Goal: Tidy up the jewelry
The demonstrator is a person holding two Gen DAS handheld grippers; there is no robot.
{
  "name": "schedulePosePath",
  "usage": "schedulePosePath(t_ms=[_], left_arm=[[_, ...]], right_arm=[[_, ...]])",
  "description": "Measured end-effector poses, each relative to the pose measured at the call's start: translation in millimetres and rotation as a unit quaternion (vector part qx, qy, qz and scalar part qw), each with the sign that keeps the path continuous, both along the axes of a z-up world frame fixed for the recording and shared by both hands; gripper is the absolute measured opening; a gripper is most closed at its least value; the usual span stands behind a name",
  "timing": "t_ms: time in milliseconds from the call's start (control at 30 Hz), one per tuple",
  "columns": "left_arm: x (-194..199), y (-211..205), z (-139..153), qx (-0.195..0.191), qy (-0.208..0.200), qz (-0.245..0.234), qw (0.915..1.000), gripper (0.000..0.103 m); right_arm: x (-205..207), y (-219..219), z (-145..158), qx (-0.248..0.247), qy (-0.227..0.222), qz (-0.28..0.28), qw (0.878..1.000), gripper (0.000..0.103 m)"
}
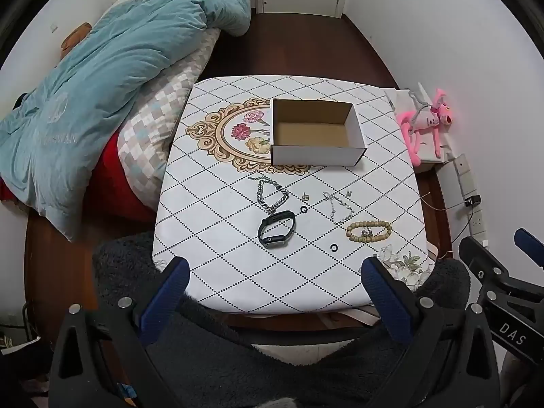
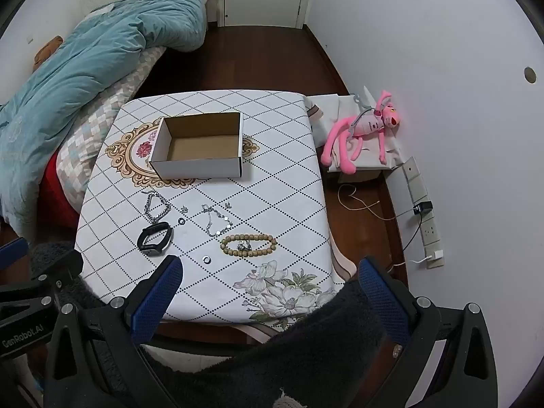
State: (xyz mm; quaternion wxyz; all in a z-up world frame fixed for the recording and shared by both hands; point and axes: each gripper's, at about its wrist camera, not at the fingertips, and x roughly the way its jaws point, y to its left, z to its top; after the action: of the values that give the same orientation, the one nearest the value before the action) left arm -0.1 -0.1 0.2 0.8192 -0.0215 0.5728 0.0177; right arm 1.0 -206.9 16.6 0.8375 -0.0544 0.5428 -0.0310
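With both grippers spread wide and holding nothing at the table's (image 1: 391, 176) near edge, we note the black watch (image 1: 277, 228) lies ahead of the left gripper (image 1: 273, 284), band crosswise, before the open cardboard box (image 1: 318, 132).

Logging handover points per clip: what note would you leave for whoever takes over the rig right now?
Left hand-held gripper: open, empty, at the table's near edge. Right hand-held gripper: likewise.
The open white cardboard box at the far middle of the table holds nothing.
In front of it lie the chunky silver chain bracelet, black band watch, thin silver chain, tan wooden bead bracelet, two small rings and tiny charms.
Done: nothing. Left: move every piece into the box.
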Motion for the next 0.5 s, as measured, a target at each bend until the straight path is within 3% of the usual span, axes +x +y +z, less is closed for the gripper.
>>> schedulePosePath(t_ms=[367, 500], left_arm=[[1, -1, 1, -0.003, -0.001, 0.001, 1.0000, 0.103], [4, -1, 14, -0.005, -0.004, 0.000, 1.0000, 0.103]], right_arm=[[0, 0, 2, 0.002, -0.005, 0.000, 1.000, 0.103], [1, -2, 3, 0.003, -0.009, -0.002, 1.000, 0.103]])
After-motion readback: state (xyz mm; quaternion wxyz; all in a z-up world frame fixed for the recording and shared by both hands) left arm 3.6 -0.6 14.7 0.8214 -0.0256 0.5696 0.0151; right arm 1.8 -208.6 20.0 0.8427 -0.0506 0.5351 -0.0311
